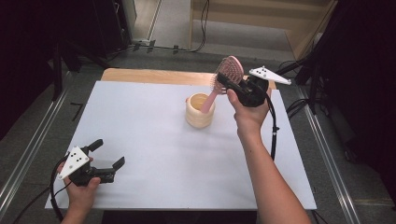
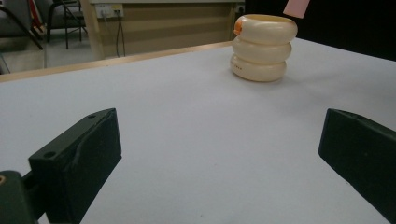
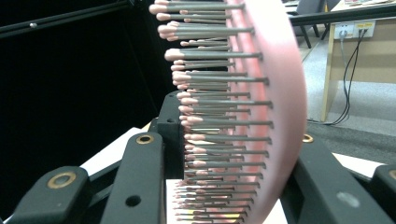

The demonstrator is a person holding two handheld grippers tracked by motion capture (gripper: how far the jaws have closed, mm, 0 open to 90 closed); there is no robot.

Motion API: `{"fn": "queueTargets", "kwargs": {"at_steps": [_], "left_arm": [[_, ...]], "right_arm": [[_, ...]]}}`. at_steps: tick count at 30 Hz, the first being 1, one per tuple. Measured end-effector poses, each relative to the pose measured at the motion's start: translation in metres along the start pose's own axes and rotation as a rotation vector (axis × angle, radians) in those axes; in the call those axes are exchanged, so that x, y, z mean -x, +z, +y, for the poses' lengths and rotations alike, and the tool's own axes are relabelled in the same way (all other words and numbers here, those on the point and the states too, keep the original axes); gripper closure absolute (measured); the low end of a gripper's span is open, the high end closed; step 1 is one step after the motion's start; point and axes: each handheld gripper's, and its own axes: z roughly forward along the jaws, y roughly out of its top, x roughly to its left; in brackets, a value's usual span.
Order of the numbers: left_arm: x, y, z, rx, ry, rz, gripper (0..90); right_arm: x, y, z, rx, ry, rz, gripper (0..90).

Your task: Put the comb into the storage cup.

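A white worktop (image 1: 154, 140) fills the middle of the high view. Right of centre, toward the upper part of the frame, stands a cream ribbed holder (image 1: 200, 110), shaped like three stacked rings. A pink hairbrush (image 1: 227, 74) leans over it, head up and tilted to the upper right, with the tip of its handle inside the holder's open mouth. The right gripper (image 1: 233, 84) is clamped on the brush head. In the right gripper view the jaws press either side of the hairbrush (image 3: 261, 107), one against the bristle side and one against the pink back.

At the lower left of the high view, the left gripper (image 1: 108, 155) rests low over the worktop, well apart from the holder, jaws wide apart and holding nothing. The left gripper view shows the holder (image 2: 263, 46) in the upper middle distance.
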Motion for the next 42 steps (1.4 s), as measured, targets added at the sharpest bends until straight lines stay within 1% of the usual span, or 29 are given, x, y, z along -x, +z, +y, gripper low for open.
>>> {"fn": "queueTargets", "kwargs": {"at_steps": [4,10,17,22,25,31,32,34,39,42], "left_arm": [[0.0,0.0,0.0,0.0,-0.001,0.002,0.0],[0.0,0.0,0.0,0.002,-0.002,0.002,0.0],[0.0,0.0,0.0,0.002,-0.002,0.0,0.0],[0.0,0.0,0.0,0.003,-0.001,0.0,0.0],[0.0,0.0,0.0,0.002,-0.001,0.0,0.0],[-0.001,0.0,0.0,0.003,-0.002,0.002,0.0],[-0.001,0.0,0.0,0.003,-0.002,0.002,0.0],[-0.001,0.0,0.0,0.003,-0.002,0.002,0.0],[-0.001,0.0,0.0,0.006,-0.002,-0.001,0.0],[-0.001,0.0,0.0,0.006,-0.002,-0.003,0.0]], "right_arm": [[0.002,0.002,0.001,0.002,0.011,0.0,62.3],[0.003,0.007,0.007,0.003,0.012,-0.002,62.3],[0.001,0.017,0.012,-0.001,0.004,-0.011,62.3],[0.003,0.022,0.014,0.003,-0.009,-0.019,62.3],[0.007,0.025,0.013,-0.001,0.005,-0.03,62.3],[0.015,0.034,0.01,-0.01,0.015,-0.047,62.3],[0.015,0.036,0.009,-0.017,0.022,-0.047,62.3],[0.015,0.038,0.007,-0.021,0.013,-0.049,62.3],[0.014,0.045,0.002,-0.037,0.018,-0.051,62.3],[0.013,0.05,-0.003,-0.049,0.011,-0.049,62.2]]}}
